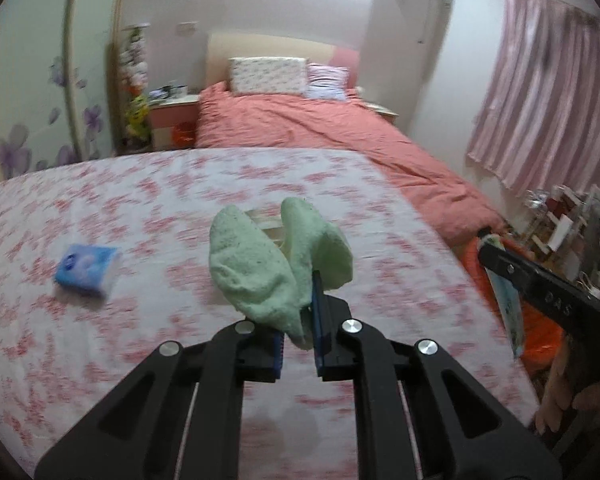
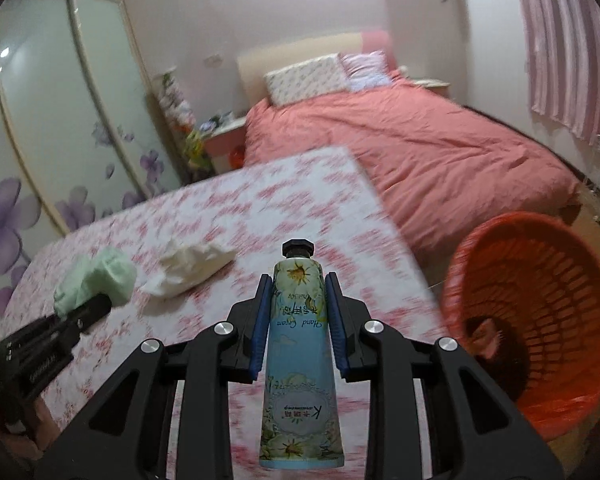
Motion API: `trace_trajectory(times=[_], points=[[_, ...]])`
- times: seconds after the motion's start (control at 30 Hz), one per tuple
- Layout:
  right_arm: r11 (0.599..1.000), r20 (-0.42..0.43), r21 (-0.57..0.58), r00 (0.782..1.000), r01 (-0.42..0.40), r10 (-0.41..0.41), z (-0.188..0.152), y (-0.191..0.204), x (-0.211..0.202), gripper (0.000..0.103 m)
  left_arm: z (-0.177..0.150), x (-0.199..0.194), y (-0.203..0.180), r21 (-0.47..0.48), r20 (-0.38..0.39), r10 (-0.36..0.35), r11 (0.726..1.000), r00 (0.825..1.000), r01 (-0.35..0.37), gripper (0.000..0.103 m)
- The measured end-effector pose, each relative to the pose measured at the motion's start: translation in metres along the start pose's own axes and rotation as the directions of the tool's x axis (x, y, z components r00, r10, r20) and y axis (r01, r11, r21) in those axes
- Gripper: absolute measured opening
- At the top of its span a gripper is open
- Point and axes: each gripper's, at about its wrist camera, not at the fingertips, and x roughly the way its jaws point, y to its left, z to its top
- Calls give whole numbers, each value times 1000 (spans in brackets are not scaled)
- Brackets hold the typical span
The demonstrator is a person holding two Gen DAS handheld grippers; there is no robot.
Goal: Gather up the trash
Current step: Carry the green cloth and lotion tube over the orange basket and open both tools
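My right gripper [image 2: 298, 320] grips a hand-cream tube [image 2: 298, 344], both blue pads pressed to its sides, cap pointing away from me, crimped end toward the camera. My left gripper [image 1: 298, 340] is pinched on a green cloth [image 1: 276, 268], which bunches up above the pads and blocks what lies just past them. Both hang over the floral sheet [image 1: 140, 208]. To my right, just off the sheet's edge and lower down, the orange bin [image 2: 540, 308] sits tilted with its mouth toward me, something dark already at the bottom. I judge the step in hand is carrying the tube across to that bin. To do it well I want the tube fully over the mouth before I let go, not over the rim, and I'd let the crimped end go in first so it slides rather than bounces off the mesh wall. The left load should wait its turn; the two grippers are close enough that crossing paths could snag the cloth. Farther out on the sheet a crumpled tissue [image 2: 188, 268] is left to collect, and on the left a blue tissue pack [image 1: 87, 268], which I can't tell is trash or not. Beyond lie the pink bed [image 1: 320, 132] and pillows [image 1: 268, 76].
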Motion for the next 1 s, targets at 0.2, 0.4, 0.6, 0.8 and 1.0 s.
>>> trace_trajectory(times=[0.2,0.4,0.6,0.8,1.0], points=[[991,72,87,992,98,-104,11,-58,-24,27,8,9,-68,68,-10,-144,987,989,145,12],[969,97,191,979,158,-179,16,-118,-37,27,14,32,-140,128,-53,-273,952,960,278,12],[948,110,259,970,184,-218,22,-159,-35,27,16,59,-212,185,-109,-366,906,924,380,12],[926,67,322,971,195,-228,15,-197,-17,33,7,101,-256,209,-185,-346,901,920,381,37],[913,28,342,969,221,-245,-2,-205,-15,57,-3,116,-227,207,-198,-259,932,945,299,53]])
